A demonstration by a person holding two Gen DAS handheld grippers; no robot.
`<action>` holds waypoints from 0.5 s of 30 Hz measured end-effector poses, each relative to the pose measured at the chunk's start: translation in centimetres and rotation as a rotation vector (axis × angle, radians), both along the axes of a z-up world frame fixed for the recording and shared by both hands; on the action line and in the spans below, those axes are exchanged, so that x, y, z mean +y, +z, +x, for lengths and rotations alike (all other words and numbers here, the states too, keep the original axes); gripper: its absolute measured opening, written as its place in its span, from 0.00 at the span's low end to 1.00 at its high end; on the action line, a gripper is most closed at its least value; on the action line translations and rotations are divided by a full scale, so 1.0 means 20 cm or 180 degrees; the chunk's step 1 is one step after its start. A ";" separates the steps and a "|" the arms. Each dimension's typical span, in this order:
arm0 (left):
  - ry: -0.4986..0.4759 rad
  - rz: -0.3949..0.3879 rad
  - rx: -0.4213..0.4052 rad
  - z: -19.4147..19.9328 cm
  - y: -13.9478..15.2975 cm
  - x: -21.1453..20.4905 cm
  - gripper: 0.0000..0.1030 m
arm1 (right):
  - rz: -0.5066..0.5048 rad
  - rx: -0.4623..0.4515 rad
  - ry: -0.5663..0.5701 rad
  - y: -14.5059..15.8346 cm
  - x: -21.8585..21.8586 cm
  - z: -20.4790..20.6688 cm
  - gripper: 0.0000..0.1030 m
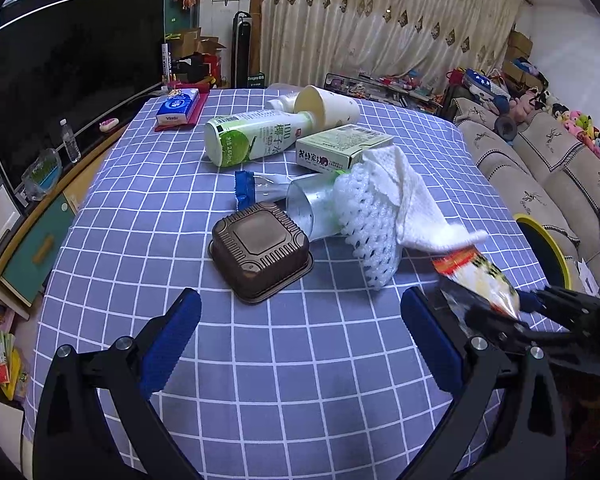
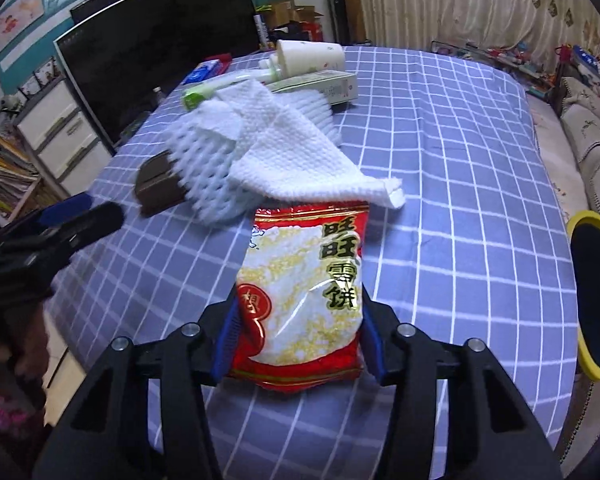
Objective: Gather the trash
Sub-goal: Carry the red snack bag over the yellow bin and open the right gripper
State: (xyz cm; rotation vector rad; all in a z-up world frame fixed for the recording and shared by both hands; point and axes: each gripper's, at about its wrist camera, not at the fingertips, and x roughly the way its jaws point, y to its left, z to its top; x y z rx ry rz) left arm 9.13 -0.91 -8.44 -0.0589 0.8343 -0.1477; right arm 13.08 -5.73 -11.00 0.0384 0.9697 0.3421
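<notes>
Jaws of right gripper (image 2: 296,344) clamp snack bag (image 2: 300,300).

Left wrist view taken from low over near edge of bench (image 1: 300,360), aimed forward along open jaws toward curtains (image 1: 380,20); clutter seen at middle range. Right wrist view taken from right side of same bench (image 2: 460,160), aimed toward television (image 2: 160,40), snack bag (image 2: 300,292) filling close foreground. Shared by both: white cloth (image 1: 400,188) (image 2: 292,152), brown tray (image 1: 260,252) (image 2: 156,184), paper cup (image 1: 328,106) (image 2: 312,58), yellow-rimmed bin (image 1: 548,248) (image 2: 592,292). Each gripper seen at edge of other view.
</notes>
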 end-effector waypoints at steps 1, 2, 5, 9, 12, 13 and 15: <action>0.0003 0.0003 -0.0002 0.00 0.00 0.00 0.95 | 0.0006 -0.0002 0.0025 0.01 -0.01 -0.03 0.48; 0.0004 0.0008 -0.0004 0.00 0.00 0.00 0.95 | 0.0006 0.0001 0.0046 0.02 -0.01 -0.05 0.48; -0.0004 0.0029 -0.0011 -0.01 0.01 -0.02 0.95 | 0.0033 0.0035 0.0108 0.02 -0.03 -0.11 0.48; -0.0031 0.0055 -0.0022 -0.01 0.01 -0.04 0.95 | 0.0045 0.0064 0.0163 0.02 -0.05 -0.18 0.48; -0.0123 0.0019 -0.0029 -0.01 0.02 -0.07 0.95 | 0.0005 0.0048 0.0176 0.02 -0.06 -0.21 0.48; -0.0173 -0.0010 -0.0028 -0.01 0.02 -0.08 0.95 | -0.0017 0.0048 0.0155 0.02 -0.07 -0.22 0.48; -0.0334 -0.0099 -0.0035 0.00 0.04 -0.12 0.95 | -0.0044 0.0042 0.0119 0.02 -0.09 -0.23 0.49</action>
